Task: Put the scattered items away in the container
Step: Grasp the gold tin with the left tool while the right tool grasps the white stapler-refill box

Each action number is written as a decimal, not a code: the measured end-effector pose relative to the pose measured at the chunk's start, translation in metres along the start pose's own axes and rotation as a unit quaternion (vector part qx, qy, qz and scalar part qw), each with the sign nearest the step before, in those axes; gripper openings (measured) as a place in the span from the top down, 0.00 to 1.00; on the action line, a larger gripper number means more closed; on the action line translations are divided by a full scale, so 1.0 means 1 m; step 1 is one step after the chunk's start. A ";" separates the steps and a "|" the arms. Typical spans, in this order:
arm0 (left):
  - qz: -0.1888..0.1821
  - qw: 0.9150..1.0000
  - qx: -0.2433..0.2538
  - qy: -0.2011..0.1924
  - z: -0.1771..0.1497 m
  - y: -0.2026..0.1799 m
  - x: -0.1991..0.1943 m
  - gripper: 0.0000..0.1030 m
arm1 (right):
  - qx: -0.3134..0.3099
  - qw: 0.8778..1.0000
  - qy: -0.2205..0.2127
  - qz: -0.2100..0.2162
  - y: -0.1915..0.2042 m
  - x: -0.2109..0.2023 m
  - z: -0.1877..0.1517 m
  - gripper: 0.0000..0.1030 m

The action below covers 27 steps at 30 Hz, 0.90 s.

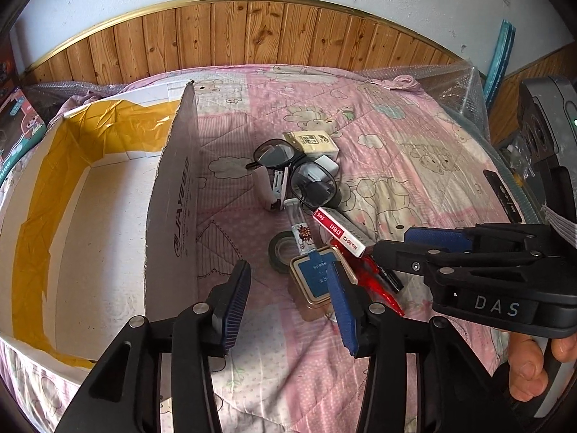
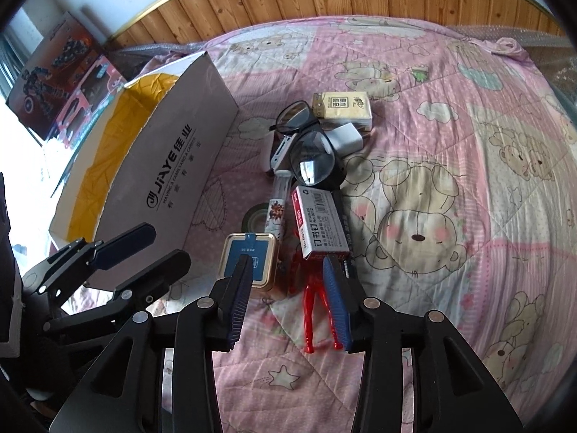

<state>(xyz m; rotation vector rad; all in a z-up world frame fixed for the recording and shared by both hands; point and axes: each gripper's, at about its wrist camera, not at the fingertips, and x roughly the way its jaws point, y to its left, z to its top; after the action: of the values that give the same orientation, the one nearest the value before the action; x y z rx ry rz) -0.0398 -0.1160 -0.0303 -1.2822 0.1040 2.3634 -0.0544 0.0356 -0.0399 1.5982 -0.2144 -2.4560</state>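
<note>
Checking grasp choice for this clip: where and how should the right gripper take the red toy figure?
Grip the red toy figure across its two bare legs, coming in from the near end. The staple box lies over its upper body, so only the legs are free. They already sit between the open right gripper.

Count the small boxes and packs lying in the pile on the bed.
3. The staple box lies nearest the right gripper, over the red figure. The square tin sits beside it. The tissue pack lies farthest, behind the glasses. More may be hidden underneath.
</note>
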 end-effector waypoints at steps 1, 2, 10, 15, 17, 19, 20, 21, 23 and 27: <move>0.001 1.000 0.005 -0.003 0.000 -0.001 0.000 0.55 | -0.006 1.000 0.003 -0.003 0.000 0.002 0.001 0.56; 0.000 1.000 0.009 -0.004 -0.001 -0.002 0.000 0.55 | -0.011 1.000 0.005 -0.005 0.001 0.003 0.002 0.55; -0.005 0.999 0.042 -0.009 -0.007 -0.010 0.003 0.47 | -0.047 0.998 0.028 -0.017 0.003 0.027 0.018 0.54; -0.015 0.999 0.030 0.017 -0.011 -0.011 0.017 0.46 | -0.060 0.996 0.055 -0.026 0.005 0.052 0.026 0.54; -0.010 0.999 0.032 0.019 -0.011 -0.011 0.020 0.46 | -0.057 0.997 0.054 -0.026 0.002 0.056 0.027 0.54; -0.009 0.999 0.031 0.019 -0.011 -0.011 0.022 0.46 | -0.049 0.997 0.055 -0.019 -0.003 0.057 0.028 0.54; -0.009 0.999 0.030 0.020 -0.011 -0.011 0.023 0.46 | -0.043 0.997 0.056 -0.018 -0.007 0.057 0.029 0.54; -0.009 0.999 0.028 0.021 -0.011 -0.011 0.025 0.46 | -0.036 0.998 0.057 -0.016 -0.011 0.057 0.029 0.54; -0.008 0.999 0.027 0.022 -0.010 -0.010 0.027 0.46 | -0.021 0.998 0.061 -0.013 -0.021 0.056 0.029 0.55; -0.006 0.999 0.027 0.024 -0.010 -0.010 0.031 0.46 | 0.005 0.998 0.067 -0.013 -0.041 0.055 0.027 0.60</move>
<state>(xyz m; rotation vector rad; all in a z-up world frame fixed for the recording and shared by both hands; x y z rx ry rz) -0.0425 -0.0990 -0.0599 -1.3098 0.1722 2.3044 -0.1042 0.0617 -0.0874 1.7729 -0.1859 -2.3572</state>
